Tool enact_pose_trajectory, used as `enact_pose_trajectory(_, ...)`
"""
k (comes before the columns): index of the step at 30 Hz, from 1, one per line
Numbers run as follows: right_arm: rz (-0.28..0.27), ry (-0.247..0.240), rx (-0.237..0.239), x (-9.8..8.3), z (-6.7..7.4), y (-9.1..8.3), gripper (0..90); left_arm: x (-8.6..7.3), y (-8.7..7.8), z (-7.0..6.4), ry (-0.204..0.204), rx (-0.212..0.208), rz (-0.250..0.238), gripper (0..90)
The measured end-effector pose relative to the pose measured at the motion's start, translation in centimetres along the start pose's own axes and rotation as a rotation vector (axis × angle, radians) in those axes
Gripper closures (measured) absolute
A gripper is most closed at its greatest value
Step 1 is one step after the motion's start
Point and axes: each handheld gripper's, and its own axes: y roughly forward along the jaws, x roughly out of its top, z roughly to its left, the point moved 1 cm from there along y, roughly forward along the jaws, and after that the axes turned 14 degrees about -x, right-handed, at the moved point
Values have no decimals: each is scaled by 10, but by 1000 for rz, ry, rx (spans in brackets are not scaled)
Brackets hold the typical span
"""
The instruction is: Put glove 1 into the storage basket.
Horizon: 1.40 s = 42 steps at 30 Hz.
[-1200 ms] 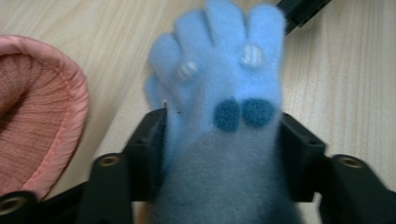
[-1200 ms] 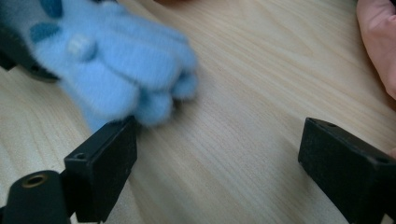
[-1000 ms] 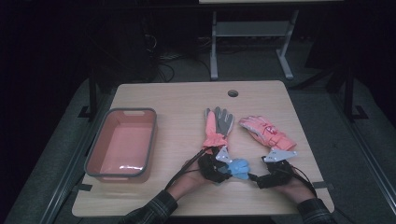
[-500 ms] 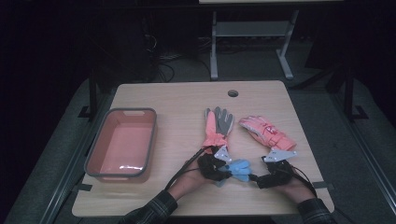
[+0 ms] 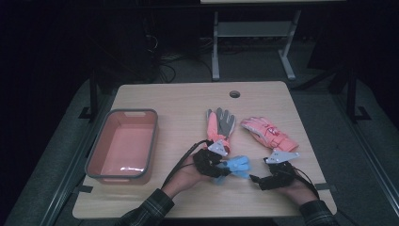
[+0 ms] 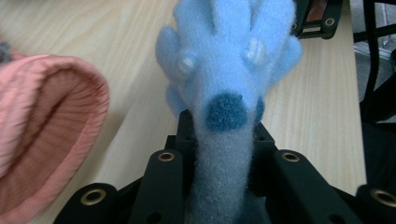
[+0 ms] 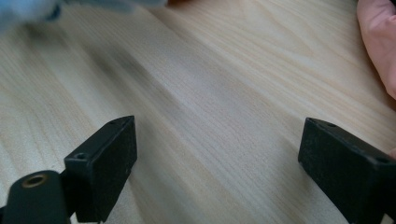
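Since the earlier high view, the left gripper [image 5: 225, 165] has been closing its jaws on the fluffy blue glove [image 5: 237, 165] and has drawn it slightly back toward the near edge of the tabletop [image 5: 179, 101]. In the left gripper view the glove [image 6: 229, 84] sits pinched at its narrow cuff between the jaws, its stubby fingers splaying ahead.

It lies by the near edge, right of the middle, between the two hands. Just beyond it rests the pink and grey glove [image 5: 220, 125], its ribbed cuff [image 6: 44, 135] close beside the gripper; the pink padded glove [image 5: 269, 134] lies nearer the right edge. A salmon bin [image 5: 123, 145] stands well apart by the left edge.

My worry: the grip takes only soft pile at the cuff, so the glove may slip free when lifted, or the neighbouring cuff may snag.

The right gripper [image 7: 217, 158] rests with jaws wide apart over bare wood, holding nothing.
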Motion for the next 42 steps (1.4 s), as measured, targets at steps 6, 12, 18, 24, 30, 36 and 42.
enact_pose_trajectory(6,0,0,0,0,0,0,109,0,-17,3,-24,13,-8,724)
enact_pose_trajectory(12,-2,-2,-2,0,0,0,109,0,-34,5,-46,22,-19,723)
enact_pose_trajectory(18,-4,-4,0,0,0,0,109,0,-59,9,-82,61,-44,723)
enact_pose_trajectory(24,-5,-5,0,0,0,0,109,-1,-80,11,-100,104,-65,722)
enact_pose_trajectory(30,-3,-6,1,0,0,0,109,-4,-105,12,-128,155,-101,722)
enact_pose_trajectory(36,-4,-5,0,0,0,0,109,-11,-132,16,-147,209,-126,722)
enact_pose_trajectory(42,-4,-4,0,0,0,0,109,-20,-150,20,-174,277,-137,722)
